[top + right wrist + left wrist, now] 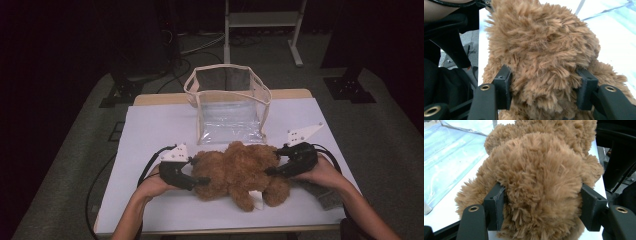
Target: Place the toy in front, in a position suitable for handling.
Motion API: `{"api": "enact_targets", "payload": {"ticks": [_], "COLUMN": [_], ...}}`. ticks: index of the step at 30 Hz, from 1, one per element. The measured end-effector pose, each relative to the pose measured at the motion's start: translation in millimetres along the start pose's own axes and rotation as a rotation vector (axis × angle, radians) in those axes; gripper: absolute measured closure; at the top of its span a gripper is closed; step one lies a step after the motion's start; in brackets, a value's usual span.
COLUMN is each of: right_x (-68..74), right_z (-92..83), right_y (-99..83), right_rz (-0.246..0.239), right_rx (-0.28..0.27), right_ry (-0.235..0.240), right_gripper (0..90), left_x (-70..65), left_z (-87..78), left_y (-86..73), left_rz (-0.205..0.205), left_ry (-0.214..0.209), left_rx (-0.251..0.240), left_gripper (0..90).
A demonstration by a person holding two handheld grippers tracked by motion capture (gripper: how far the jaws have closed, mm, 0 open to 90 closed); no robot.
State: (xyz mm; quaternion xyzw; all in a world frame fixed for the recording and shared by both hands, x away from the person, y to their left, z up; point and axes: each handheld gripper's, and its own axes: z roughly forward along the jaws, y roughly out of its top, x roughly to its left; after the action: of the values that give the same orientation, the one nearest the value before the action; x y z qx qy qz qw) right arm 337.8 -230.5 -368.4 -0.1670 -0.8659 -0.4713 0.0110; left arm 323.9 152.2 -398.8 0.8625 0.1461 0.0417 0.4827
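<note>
While it lies on the white counter (150,130) before the clear plastic bag (229,107), the shaggy brown teddy bear (240,172) bulges between black fingers. Left gripper (202,180) pinches one end's fur, and right gripper (270,171) pinches the other.

Clear plastic bag (229,107) on white table (150,130); grey cloth (327,196) at right.

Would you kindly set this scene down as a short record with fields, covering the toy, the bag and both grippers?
toy: brown plush bear, lying on the white table
bag: clear bag with cream trim, standing open just behind the bear
left gripper: jaws pressed into one end of the bear's fur
right gripper: jaws pressed into the other end
hands: one on each gripper, at the table's near edge
</note>
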Motion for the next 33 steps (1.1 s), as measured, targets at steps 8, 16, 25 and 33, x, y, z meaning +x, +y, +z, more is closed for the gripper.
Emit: {"api": "enact_targets", "payload": {"ticks": [8, 16, 25, 33], "right_x": [4.0, -0.9, 1.2, 6.6], "right_z": [9.1, 6.4, 11.8, 14.6], "right_y": [5.0, -4.1, -0.9, 3.6], "right_rz": [-0.023, -0.045, -0.055, -0.025], "right_rx": [0.018, 0.001, 0.017, -0.006], "right_ry": [0.013, -0.006, 0.003, 0.035], "right_gripper": [41.9, 32.5, 39.1, 40.6], "left_x": [-1.3, 0.5, -1.3, -3.5], "left_z": [-5.7, -3.8, 0.6, -7.3], "left_y": [-9.9, -22.6, -19.1, -14.8], "left_rz": [-0.012, 0.006, -0.026, -0.025], "left_ry": [0.007, 0.046, 0.009, 0.002], "left_rx": [0.006, 0.004, -0.011, -0.005], "left_gripper": [31.2, 12.0, 28.7, 31.2]}}
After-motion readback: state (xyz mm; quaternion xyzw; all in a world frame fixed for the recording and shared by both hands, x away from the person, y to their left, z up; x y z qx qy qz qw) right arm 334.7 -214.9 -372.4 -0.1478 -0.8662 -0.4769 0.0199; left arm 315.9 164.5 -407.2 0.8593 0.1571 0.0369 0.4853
